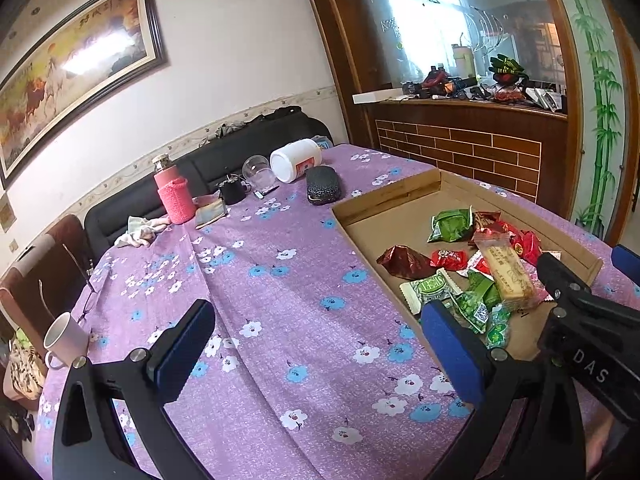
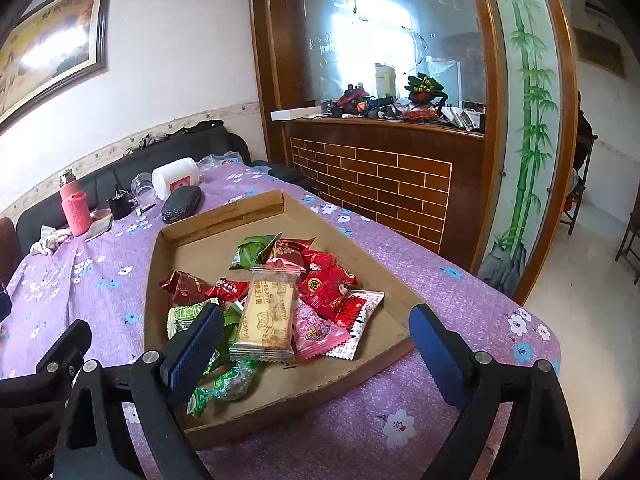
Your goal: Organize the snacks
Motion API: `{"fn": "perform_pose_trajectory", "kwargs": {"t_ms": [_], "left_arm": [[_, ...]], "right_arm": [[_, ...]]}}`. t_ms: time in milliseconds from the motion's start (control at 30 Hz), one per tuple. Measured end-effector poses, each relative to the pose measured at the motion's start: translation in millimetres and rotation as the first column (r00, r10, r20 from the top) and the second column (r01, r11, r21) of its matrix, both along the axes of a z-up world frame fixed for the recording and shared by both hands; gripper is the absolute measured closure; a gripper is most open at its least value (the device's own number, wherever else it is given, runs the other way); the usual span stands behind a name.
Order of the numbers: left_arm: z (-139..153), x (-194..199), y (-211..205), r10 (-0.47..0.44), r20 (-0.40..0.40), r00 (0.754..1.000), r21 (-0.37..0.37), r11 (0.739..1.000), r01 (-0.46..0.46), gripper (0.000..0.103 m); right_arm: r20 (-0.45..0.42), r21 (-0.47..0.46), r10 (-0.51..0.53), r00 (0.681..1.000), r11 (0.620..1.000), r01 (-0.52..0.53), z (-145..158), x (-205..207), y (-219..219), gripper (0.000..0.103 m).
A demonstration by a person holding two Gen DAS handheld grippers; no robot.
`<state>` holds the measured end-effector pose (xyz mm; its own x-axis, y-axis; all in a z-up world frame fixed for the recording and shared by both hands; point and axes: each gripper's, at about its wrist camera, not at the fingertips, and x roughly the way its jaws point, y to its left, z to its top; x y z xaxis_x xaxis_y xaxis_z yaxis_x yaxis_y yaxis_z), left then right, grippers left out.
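Observation:
A shallow cardboard tray (image 2: pixel 224 216) lies on the purple flowered tablecloth, holding a heap of wrapped snacks: a long biscuit pack (image 2: pixel 267 316), red packets (image 2: pixel 324 280), green packets (image 2: pixel 250 252) and a pink packet (image 2: pixel 316 332). My right gripper (image 2: pixel 316 344) is open and empty, hovering just above the tray's near end over the snacks. My left gripper (image 1: pixel 320 348) is open and empty above the bare cloth, left of the tray (image 1: pixel 384 200). The snacks also show in the left wrist view (image 1: pixel 472 268), with the right gripper's body (image 1: pixel 580 312) beside them.
At the table's far end stand a pink bottle (image 1: pixel 174 196), a white jar on its side (image 1: pixel 296 158), a clear cup (image 1: pixel 258 170), a black pouch (image 1: pixel 323 184) and a crumpled cloth (image 1: pixel 140 232). A white mug (image 1: pixel 64 336) sits at the left edge. A wooden counter (image 2: pixel 384 168) stands behind.

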<state>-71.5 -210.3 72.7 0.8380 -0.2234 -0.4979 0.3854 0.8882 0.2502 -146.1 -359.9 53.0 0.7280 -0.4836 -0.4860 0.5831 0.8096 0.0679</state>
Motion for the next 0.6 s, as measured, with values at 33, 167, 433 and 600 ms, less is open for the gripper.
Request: {"fn": "perform_pose_trajectory", "kwargs": {"t_ms": [33,167,433,600], "left_arm": [[0.2,-0.5,0.1,0.004,0.006,1.000,0.002,1.000,-0.004,0.000],[-0.2,0.0,-0.4,0.004,-0.003,1.000,0.002,1.000,-0.004,0.000],[-1.7,4.3,0.6,0.024,-0.016,1.000,0.007,1.000,-0.024,0.000],[-2.4,4.5,0.7,0.025,-0.018,1.000,0.005,1.000,-0.025,0.000]], "right_arm": [[-0.001,-0.002,0.000,1.000,1.000,0.000,0.0,0.3,0.4,0.008],[0.005,-0.015,-0.001,1.000,1.000,0.001,1.0,-1.3,2.1,0.007],[0.008,-0.001,0.002,1.000,1.000,-0.002,0.2,-1.6,-0.9,0.007],[0.009,-0.001,0.001,1.000,1.000,-0.001,0.2,-2.9,-1.4,0.007]]}}
